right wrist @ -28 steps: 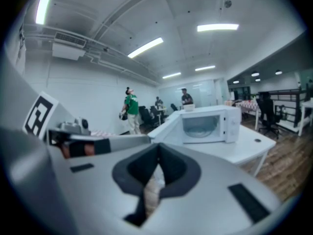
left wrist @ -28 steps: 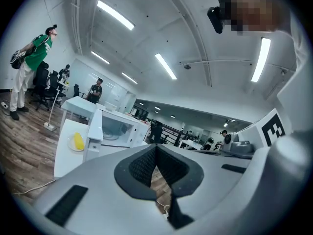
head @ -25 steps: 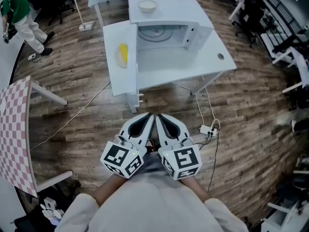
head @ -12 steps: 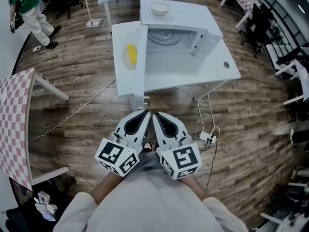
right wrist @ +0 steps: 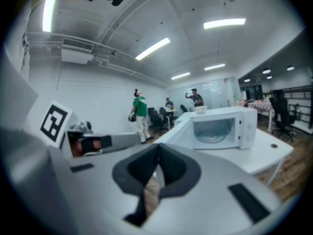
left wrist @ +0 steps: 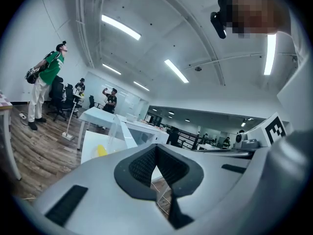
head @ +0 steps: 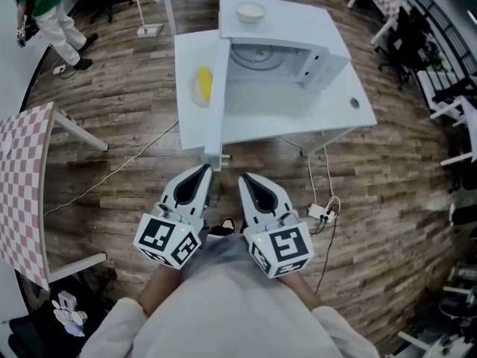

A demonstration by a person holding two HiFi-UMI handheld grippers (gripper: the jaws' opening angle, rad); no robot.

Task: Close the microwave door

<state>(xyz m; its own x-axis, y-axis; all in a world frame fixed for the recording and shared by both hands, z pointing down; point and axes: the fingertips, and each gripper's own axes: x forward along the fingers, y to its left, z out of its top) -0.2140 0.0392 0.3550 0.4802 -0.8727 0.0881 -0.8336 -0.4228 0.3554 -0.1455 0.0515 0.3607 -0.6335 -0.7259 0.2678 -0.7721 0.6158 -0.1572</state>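
A white microwave [head: 298, 32] stands on a white table [head: 328, 118] ahead of me, also in the right gripper view [right wrist: 222, 126]. Its door [head: 216, 99] is swung wide open toward me, and the glass turntable [head: 257, 54] shows inside. The door's near edge is just beyond my left gripper [head: 206, 169], which is shut and empty and does not touch it. My right gripper [head: 244, 177] is beside it, also shut and empty. In the left gripper view the door [left wrist: 122, 131] shows side-on above the shut left gripper [left wrist: 156, 149]. The right gripper [right wrist: 157, 148] points at the oven.
A white bowl [head: 250, 12] sits on top of the microwave. A yellow object [head: 203, 84] lies on the table left of the door. A checkered table [head: 22, 192] stands at left. A power strip [head: 320, 213] and cables lie on the wood floor. A person in green [head: 41, 10] stands far left.
The two grippers have drawn apart, the left shifting left. The table and the open door now sit closer to the gripper tips.
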